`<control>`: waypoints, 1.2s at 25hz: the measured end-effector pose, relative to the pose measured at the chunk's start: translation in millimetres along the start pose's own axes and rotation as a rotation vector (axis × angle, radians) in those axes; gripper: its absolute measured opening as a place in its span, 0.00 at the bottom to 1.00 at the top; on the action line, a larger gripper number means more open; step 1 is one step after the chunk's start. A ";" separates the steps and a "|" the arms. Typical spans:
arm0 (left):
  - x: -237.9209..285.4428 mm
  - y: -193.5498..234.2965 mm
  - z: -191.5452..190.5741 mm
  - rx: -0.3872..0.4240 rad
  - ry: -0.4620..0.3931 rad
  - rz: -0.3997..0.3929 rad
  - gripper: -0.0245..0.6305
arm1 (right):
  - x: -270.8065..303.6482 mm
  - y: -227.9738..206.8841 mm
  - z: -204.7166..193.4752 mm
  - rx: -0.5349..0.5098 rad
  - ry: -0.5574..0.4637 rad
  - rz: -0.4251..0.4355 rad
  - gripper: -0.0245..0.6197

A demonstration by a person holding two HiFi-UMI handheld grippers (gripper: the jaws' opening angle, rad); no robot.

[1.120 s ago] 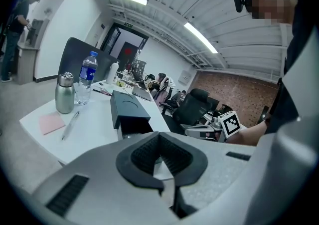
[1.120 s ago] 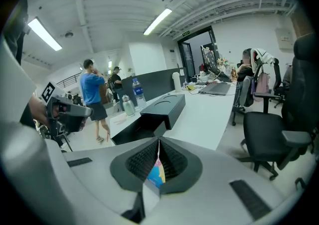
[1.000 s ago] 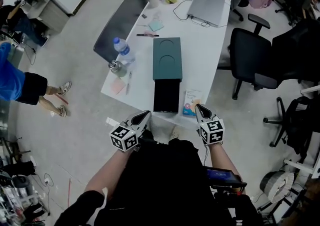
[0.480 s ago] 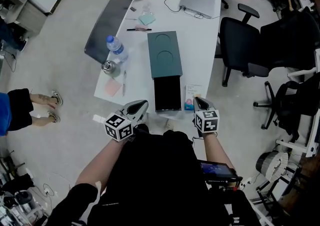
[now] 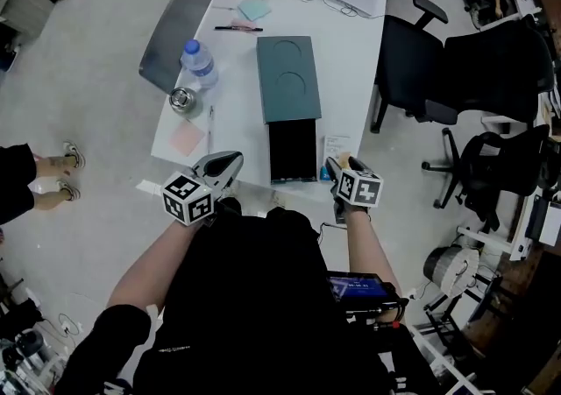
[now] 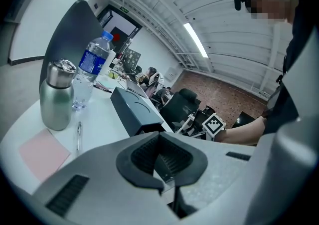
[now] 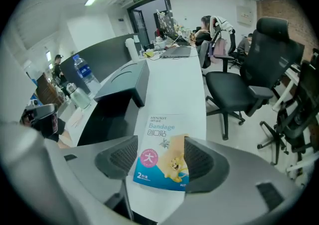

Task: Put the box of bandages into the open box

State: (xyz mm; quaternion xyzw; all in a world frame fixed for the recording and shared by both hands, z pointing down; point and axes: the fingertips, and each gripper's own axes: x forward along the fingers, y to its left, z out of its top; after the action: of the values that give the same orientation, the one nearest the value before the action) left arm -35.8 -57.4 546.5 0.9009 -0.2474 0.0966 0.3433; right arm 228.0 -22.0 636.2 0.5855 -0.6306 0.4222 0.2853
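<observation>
Black top (image 5: 254, 297); the grey left gripper (image 5: 230, 159) and right gripper (image 5: 334, 165) bear black-and-white marker cubes (image 5: 188, 200) and ribbed jaws.

I see the bandage box (image 7: 162, 151), white and blue with a cartoon print, lying flat just right of the open box (image 5: 292, 150), dark teal, its black tray slid out.

The right gripper (image 5: 337, 165) covers the near end of the bandage box (image 5: 337, 146) (head view).

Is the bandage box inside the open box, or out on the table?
Out. The bandage box lies flat on the white table beside the open box, not within its walls.
</observation>
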 end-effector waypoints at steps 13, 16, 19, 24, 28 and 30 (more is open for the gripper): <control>-10.3 24.1 1.7 -0.041 0.006 -0.012 0.05 | 19.0 -12.1 0.1 0.007 0.177 -0.112 0.62; -9.6 29.1 5.3 -0.045 0.001 -0.010 0.05 | 18.7 -15.4 2.1 -0.029 0.207 -0.121 0.64; -10.4 33.1 8.4 -0.049 -0.003 -0.007 0.05 | 19.6 -16.6 -0.4 -0.076 0.234 -0.124 0.66; -10.2 34.9 7.9 -0.057 0.004 -0.003 0.05 | 28.7 -16.0 -7.9 -0.087 0.284 -0.109 0.67; -9.0 34.7 7.2 -0.056 0.010 -0.003 0.05 | 33.8 -19.8 -10.7 -0.084 0.300 -0.125 0.67; -8.9 34.0 8.1 -0.055 0.010 -0.003 0.05 | 32.9 -21.9 -10.9 -0.085 0.303 -0.133 0.67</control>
State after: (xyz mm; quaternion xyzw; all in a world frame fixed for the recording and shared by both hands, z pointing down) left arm -60.8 -81.3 556.8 0.8910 -0.2468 0.0940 0.3693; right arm 242.9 -28.1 673.9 0.5430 -0.5573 0.4588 0.4290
